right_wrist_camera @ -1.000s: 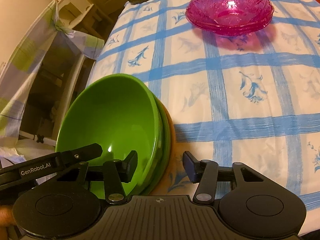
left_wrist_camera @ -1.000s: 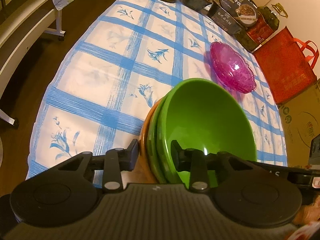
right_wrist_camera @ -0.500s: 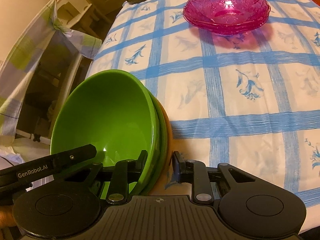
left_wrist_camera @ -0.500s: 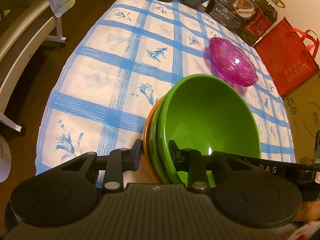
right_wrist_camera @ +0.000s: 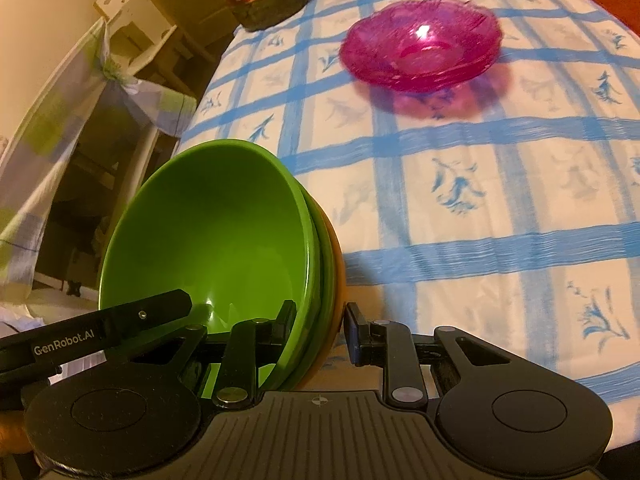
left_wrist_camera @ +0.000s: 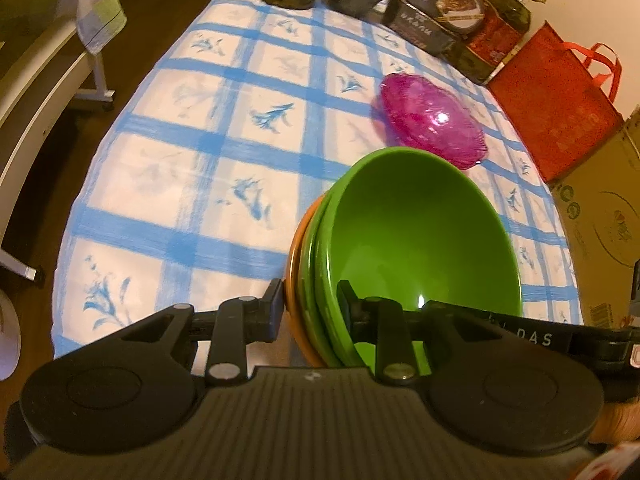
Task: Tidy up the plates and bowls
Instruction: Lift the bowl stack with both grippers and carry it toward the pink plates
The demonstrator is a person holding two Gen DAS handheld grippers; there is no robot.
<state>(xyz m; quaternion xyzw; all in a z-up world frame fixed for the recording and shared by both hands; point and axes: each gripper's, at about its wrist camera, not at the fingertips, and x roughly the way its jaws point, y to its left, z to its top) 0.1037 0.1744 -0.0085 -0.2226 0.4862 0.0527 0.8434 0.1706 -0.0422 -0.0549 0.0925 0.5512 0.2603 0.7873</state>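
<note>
Both grippers clamp the nested stack of bowls (left_wrist_camera: 416, 240) by opposite rims: the left gripper (left_wrist_camera: 310, 312) and the right gripper (right_wrist_camera: 320, 328), jaws narrow on the rims. The stack hangs over the near table edge; the pink glass dishes (right_wrist_camera: 420, 44) sit far and rightward, well apart.

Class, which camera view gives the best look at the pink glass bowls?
The right wrist view: the pink glass bowls appear larger, with the open inside and stacked rims visible. In the left wrist view, the green bowl hides their near edge, and they appear smaller and more side-on.
</note>
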